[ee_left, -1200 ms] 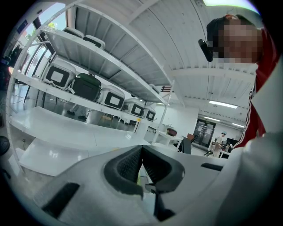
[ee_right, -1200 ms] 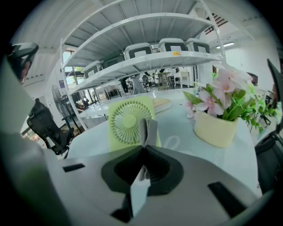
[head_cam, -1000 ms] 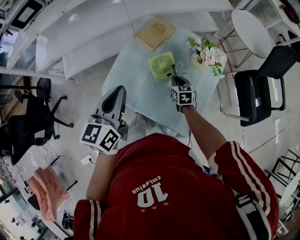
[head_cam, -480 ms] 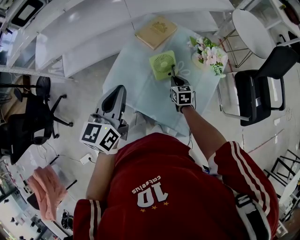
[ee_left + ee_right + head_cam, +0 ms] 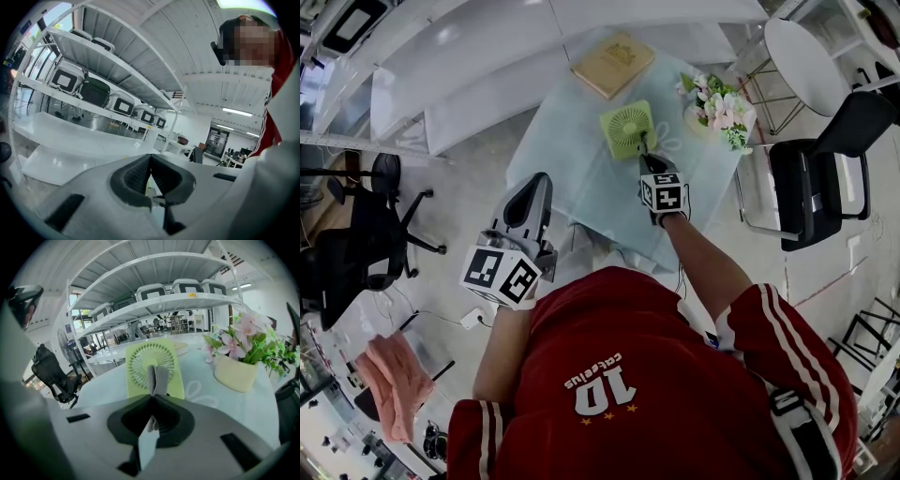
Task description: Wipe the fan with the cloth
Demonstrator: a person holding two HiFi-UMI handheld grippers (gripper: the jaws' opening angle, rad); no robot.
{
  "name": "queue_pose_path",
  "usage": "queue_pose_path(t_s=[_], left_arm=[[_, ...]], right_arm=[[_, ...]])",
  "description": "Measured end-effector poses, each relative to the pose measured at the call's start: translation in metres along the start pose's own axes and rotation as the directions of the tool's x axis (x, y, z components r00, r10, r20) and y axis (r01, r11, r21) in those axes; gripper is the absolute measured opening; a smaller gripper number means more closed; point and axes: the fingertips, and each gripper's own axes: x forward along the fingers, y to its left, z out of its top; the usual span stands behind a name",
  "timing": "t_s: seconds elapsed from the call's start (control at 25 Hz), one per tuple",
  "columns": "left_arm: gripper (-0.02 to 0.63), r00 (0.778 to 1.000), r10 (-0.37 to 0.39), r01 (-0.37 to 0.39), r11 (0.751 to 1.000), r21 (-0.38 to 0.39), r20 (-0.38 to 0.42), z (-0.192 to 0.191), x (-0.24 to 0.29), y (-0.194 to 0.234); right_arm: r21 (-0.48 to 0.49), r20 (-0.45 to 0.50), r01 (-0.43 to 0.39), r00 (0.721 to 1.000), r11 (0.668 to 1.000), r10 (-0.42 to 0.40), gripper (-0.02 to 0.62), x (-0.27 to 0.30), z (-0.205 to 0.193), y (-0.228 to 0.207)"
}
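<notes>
- Holds the left tongs (image 5: pixel 536 187) (image 5: pixel 150 159) out at the left, off the counter's (image 5: pixel 572 178) near-left edge and over the floor; jaws pressed tip to tip, nothing between them.
- Faces a pale, glassy counter running away from the body, with white shelving behind it.
- Shows a flat tan book (image 5: pixel 611 64) at the counter's far end, well apart from both tongs.
- Finds the fan (image 5: pixel 627 128) (image 5: pixel 152 364) near the middle of the counter, between the book and the flowers: light green, a square body with rounded corners, a round grille of fine spokes fanning out from a small hub, front turned toward the right tongs.
- Sees the cloth (image 5: pixel 157 378) as a narrow grey folded strip standing up out of the right tongs, in line with the lower middle of the grille; cannot tell whether it touches the fan.
- Brings the right tongs (image 5: pixel 643 155) (image 5: pixel 152 399) just beside the fan's near-right corner, jaws clamped on the cloth, a pale flat tail of it hanging down behind the tips.
- Puts pink and white flowers in a cream pot (image 5: pixel 717 108) (image 5: pixel 234 371) right of the fan, near the counter's right edge.
</notes>
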Motion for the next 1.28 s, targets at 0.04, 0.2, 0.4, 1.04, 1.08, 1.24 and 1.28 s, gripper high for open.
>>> queue_pose_path(t_s=[0.04,0.2,0.4,1.04,1.08,1.24,1.28], left_arm=[[0.003,1.000,0.001,-0.001,1.000,0.000,0.000,0.000,-0.001,0.000],[0.003,1.000,0.004,-0.004,1.000,-0.004,0.000,0.001,-0.004,0.002],[0.003,1.000,0.009,-0.009,1.000,-0.005,0.003,-0.001,-0.010,0.005],[0.003,0.999,0.030,-0.029,0.999,-0.015,0.015,0.001,-0.022,0.015],[0.003,0.999,0.032,-0.032,0.999,-0.016,0.015,0.001,-0.022,0.016],[0.003,0.999,0.037,-0.037,0.999,-0.015,0.017,0.002,-0.023,0.017],[0.003,0.999,0.039,-0.038,0.999,-0.015,0.018,0.002,-0.024,0.018]], right_arm=[[0.000,0.001,-0.001,1.000,1.000,0.001,0.012,0.000,0.000,0.001],[-0.003,0.002,-0.008,1.000,1.000,0.008,0.012,0.001,-0.001,0.008],[-0.006,-0.004,-0.018,1.000,1.000,0.018,0.012,0.002,-0.004,0.017],[-0.019,-0.012,-0.043,0.999,0.999,0.043,0.012,0.007,-0.004,0.038],[-0.019,-0.013,-0.045,0.999,0.999,0.045,0.012,0.007,-0.005,0.039],[-0.022,-0.016,-0.050,0.999,0.998,0.050,0.012,0.009,-0.006,0.042],[-0.022,-0.016,-0.053,0.998,0.998,0.053,0.012,0.009,-0.006,0.043]])
